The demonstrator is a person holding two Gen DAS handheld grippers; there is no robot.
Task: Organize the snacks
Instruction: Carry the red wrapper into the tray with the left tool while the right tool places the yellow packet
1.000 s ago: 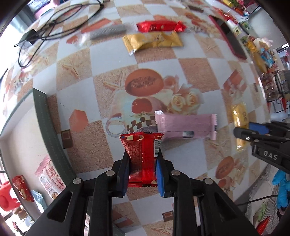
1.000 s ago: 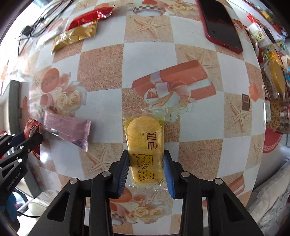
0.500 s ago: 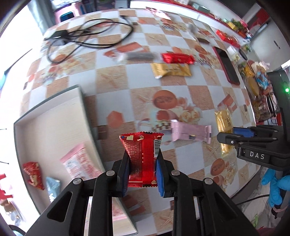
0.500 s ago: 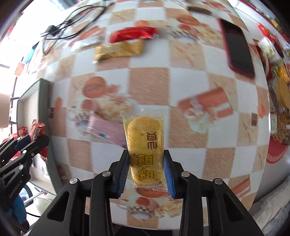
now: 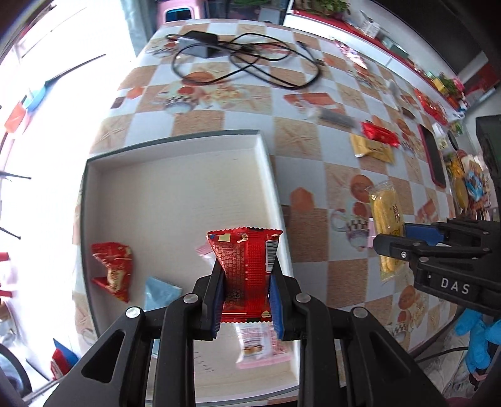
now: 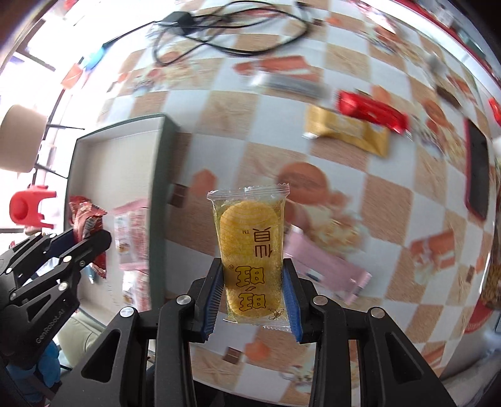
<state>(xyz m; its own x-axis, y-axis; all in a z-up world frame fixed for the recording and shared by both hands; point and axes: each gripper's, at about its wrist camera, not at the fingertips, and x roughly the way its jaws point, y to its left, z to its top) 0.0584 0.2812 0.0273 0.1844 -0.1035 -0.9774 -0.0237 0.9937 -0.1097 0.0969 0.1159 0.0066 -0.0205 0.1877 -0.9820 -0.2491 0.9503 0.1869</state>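
Gripping one snack per claw: red packet [image 5: 247, 275], yellow packet [image 6: 253, 263]

The bench [image 5: 200, 131] wears a checked cloth of tan and white squares printed with cups and starfish. Beyond its far end stands a pink stool [image 5: 184, 9]; glaring daylight washes its left side, where a red stool [image 6: 26, 205] sits on the floor.

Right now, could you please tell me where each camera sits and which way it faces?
Left wrist: on the left gripper, looking down past its red foil snack packet into the white shallow tray; the right gripper shows at right.
Right wrist: on the right gripper, looking down past its clear yellow cracker packet at the checkered tablecloth; the left gripper shows at left.
Shared: tray, tablecloth, black cable, both packets.
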